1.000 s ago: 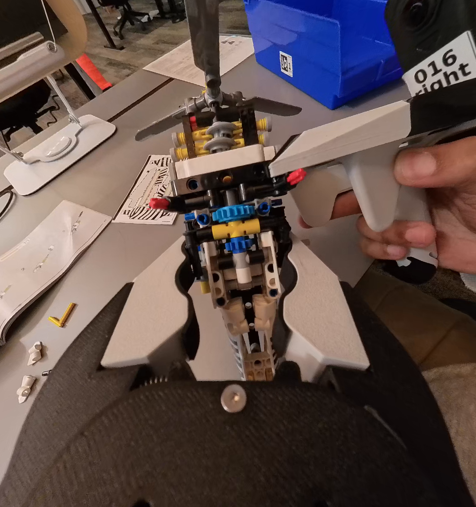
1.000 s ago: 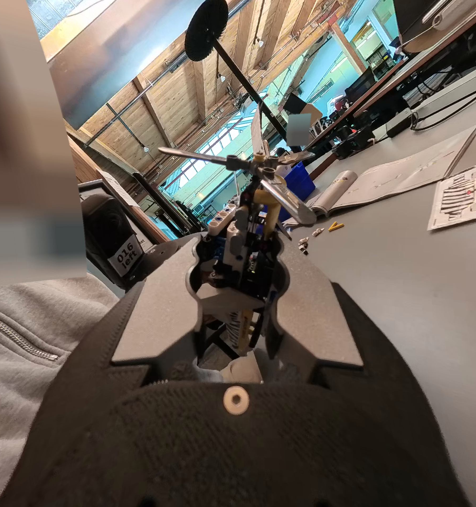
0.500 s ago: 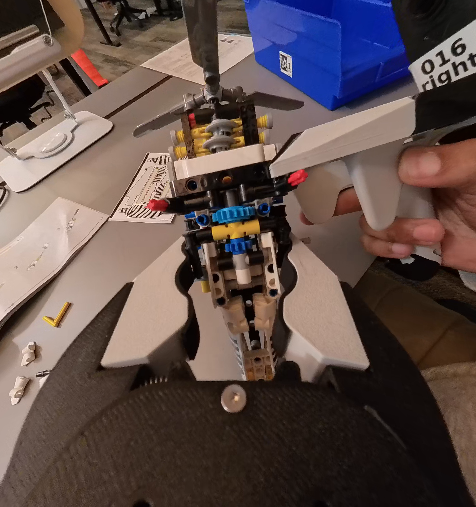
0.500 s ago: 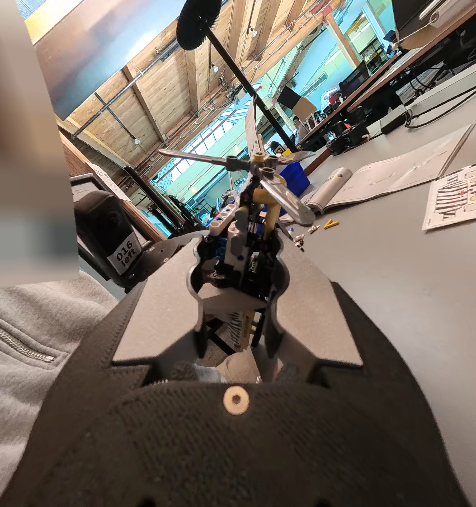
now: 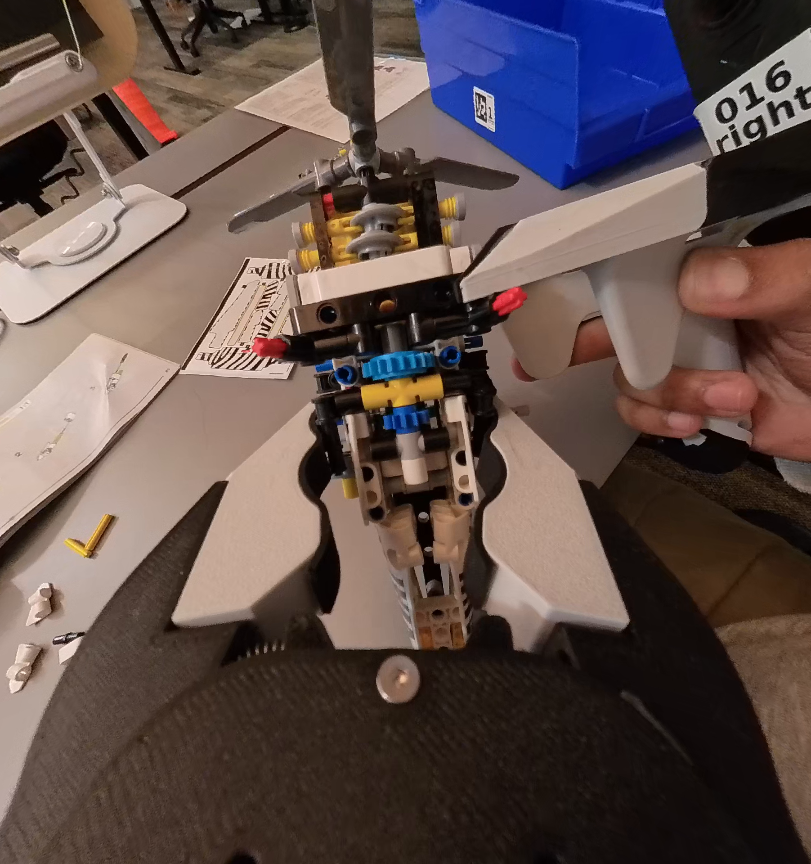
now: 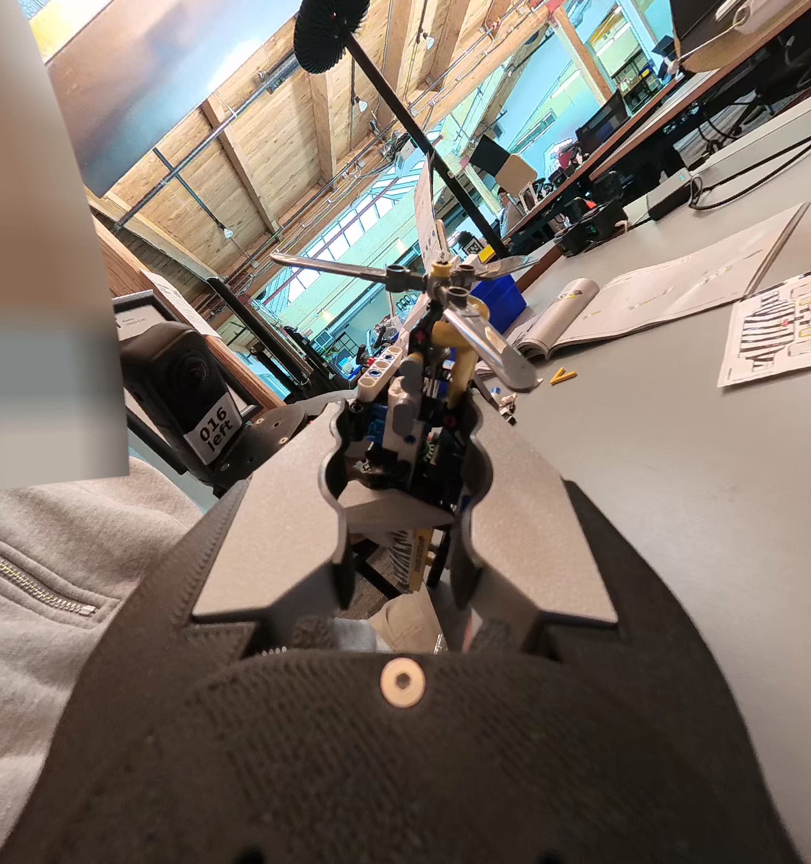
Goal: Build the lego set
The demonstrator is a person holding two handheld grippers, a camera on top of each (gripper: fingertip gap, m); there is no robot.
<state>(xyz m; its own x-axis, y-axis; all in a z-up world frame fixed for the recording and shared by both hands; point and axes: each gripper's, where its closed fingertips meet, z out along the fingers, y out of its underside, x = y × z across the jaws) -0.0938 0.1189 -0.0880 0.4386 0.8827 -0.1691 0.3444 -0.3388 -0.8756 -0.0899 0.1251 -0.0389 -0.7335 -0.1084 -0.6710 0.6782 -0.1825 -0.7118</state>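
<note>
Left wrist view: left gripper (image 5: 403, 449) fingers pressed against both sides of the lego helicopter model (image 5: 384, 364), pinching its lower body; model held up above the grey table (image 5: 169, 421), rotor (image 5: 370, 163) at 12 o'clock. Right gripper (image 5: 483, 290) comes in from 3 o'clock, held by a bare hand (image 5: 763, 374), finger tips on the model's white upper block. Right wrist view: right gripper (image 6: 405, 472) fingers close on the model (image 6: 417, 421) from both sides, pinching it; rotor (image 6: 441, 280) sticks up at 12 o'clock.

Blue storage bin (image 5: 557, 79) at 1 o'clock on the table; contents cannot tell, inside hidden. Open instruction booklet (image 5: 53, 430) at 9 o'clock, sticker sheet (image 5: 249, 327) just beyond it at 10 o'clock. Loose parts at 8 o'clock: two yellow pins (image 5: 90, 537) touching in an L, small white pieces (image 5: 39, 608), one dark pin (image 5: 67, 638). Lamp base (image 5: 85, 243) at 10 o'clock.
</note>
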